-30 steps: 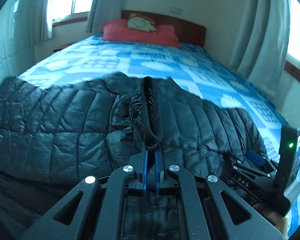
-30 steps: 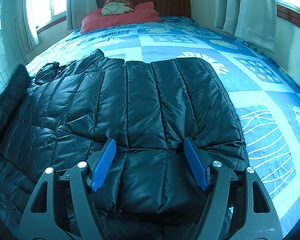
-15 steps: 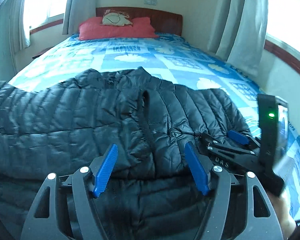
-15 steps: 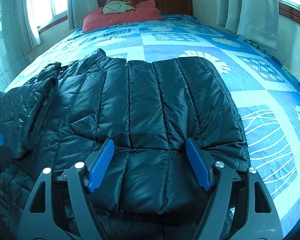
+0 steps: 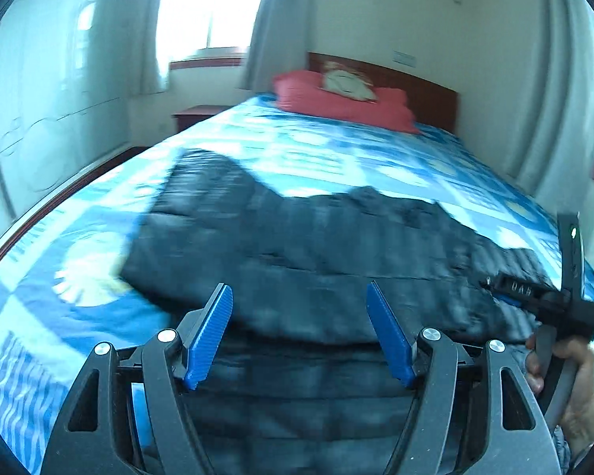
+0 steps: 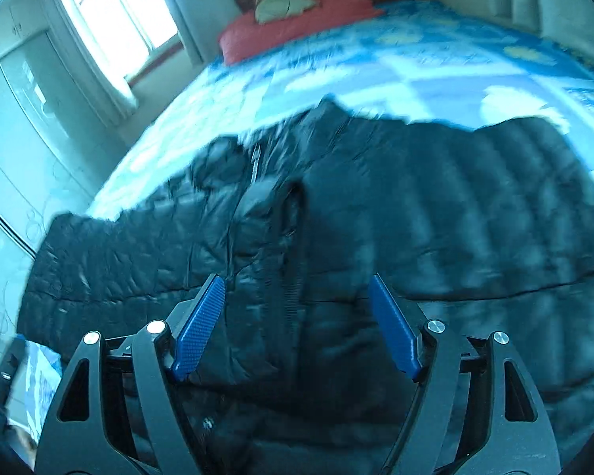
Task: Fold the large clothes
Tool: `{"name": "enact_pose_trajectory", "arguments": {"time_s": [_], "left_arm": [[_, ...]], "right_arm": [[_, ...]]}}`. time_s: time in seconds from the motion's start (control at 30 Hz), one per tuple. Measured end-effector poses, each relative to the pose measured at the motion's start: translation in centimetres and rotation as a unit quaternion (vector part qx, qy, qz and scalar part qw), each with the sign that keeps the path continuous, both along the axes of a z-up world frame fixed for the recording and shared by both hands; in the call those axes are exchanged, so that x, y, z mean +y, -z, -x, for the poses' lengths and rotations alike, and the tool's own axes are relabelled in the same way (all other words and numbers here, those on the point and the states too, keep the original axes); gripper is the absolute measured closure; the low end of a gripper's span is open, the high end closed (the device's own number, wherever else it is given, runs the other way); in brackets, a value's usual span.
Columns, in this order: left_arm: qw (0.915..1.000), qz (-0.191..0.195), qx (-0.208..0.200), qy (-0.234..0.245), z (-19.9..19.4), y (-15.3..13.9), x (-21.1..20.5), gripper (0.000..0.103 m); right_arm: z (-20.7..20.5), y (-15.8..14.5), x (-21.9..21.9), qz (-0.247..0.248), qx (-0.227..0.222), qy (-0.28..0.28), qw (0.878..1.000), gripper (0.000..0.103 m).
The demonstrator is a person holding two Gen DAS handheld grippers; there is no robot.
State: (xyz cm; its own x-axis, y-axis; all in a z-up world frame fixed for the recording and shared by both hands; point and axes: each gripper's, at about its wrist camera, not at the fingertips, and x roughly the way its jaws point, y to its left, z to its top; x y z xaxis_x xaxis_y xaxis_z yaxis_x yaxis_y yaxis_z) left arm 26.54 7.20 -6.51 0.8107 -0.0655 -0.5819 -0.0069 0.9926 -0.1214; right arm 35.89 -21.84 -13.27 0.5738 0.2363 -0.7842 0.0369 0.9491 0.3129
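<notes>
A black quilted puffer jacket (image 5: 336, 253) lies spread across the blue patterned bedspread (image 5: 79, 277). In the right wrist view one sleeve (image 6: 285, 237) lies folded over the jacket's (image 6: 455, 217) body, its cuff towards me. My left gripper (image 5: 298, 287) hovers open above the jacket's near edge, nothing between its blue pads (image 5: 210, 332). My right gripper (image 6: 296, 279) is open too, above the folded sleeve and not touching it. In the left wrist view the right gripper (image 5: 511, 291) shows at the right edge, held by a hand (image 5: 574, 380). Both views are motion-blurred.
Red pillows (image 5: 336, 99) and a light cushion (image 5: 348, 81) lie against the wooden headboard (image 5: 427, 91). A small nightstand (image 5: 196, 114) stands left of the bed. Curtained windows (image 6: 115, 12) and pale wardrobe doors (image 5: 39, 111) line the left side. Bare bedspread lies beyond the jacket.
The left gripper let go of the sleeve cuff, opened wide and swung left and back. The sleeve now lies on the jacket. The right gripper shifted left over it.
</notes>
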Motion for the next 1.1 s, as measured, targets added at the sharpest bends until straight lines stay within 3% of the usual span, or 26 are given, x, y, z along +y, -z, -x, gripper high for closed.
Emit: {"name": "enact_pose_trajectory", "arguments": {"time_s": [0.03,0.07,0.1,0.13,0.2,0.37,0.57,0.7,0.8,0.97,1.1], "left_arm": [[1.0000,0.001,0.001,-0.007,-0.1,0.0,0.8,0.034],[0.9999,0.000,0.000,-0.016,-0.1,0.0,1.6,0.034],[0.9998,-0.002,-0.001,-0.021,-0.1,0.1,2.1,0.034],[0.9997,-0.006,-0.003,-0.025,-0.1,0.0,2.6,0.034],[0.9997,-0.008,-0.007,-0.023,-0.3,-0.2,2.9,0.034],[0.9996,-0.003,-0.026,-0.004,-0.5,-1.1,2.9,0.034],[0.9996,-0.006,-0.023,0.016,-2.0,-0.7,1.1,0.034],[0.9996,-0.023,0.016,-0.009,-5.2,1.8,0.9,0.034],[0.9968,-0.040,0.054,-0.043,-7.5,4.4,1.8,0.034],[0.9905,-0.038,0.124,-0.045,-9.6,8.1,2.4,0.032],[0.9895,-0.055,0.127,-0.043,-9.5,8.2,1.8,0.032]], "right_arm": [[-0.2,0.4,0.4,0.018,0.003,0.001,1.000,0.035],[-0.2,0.4,0.8,0.032,-0.003,-0.001,0.999,0.053],[0.0,0.1,1.1,0.042,-0.010,-0.007,0.999,0.059],[0.2,-0.2,1.1,0.042,-0.014,-0.009,0.999,0.075],[0.9,-1.3,0.0,0.021,-0.025,-0.011,0.999,0.086],[3.0,-4.4,-5.4,0.020,-0.060,0.020,0.998,0.088],[3.8,-5.1,-12.2,0.050,-0.053,0.067,0.995,0.088],[4.0,-2.1,-15.0,0.079,-0.014,0.087,0.993,0.087],[3.7,0.3,-15.9,0.068,-0.002,0.088,0.994,0.085],[3.5,1.3,-16.0,0.078,-0.005,0.083,0.993,0.083],[3.5,1.2,-15.9,0.079,-0.006,0.085,0.993,0.083]]}}
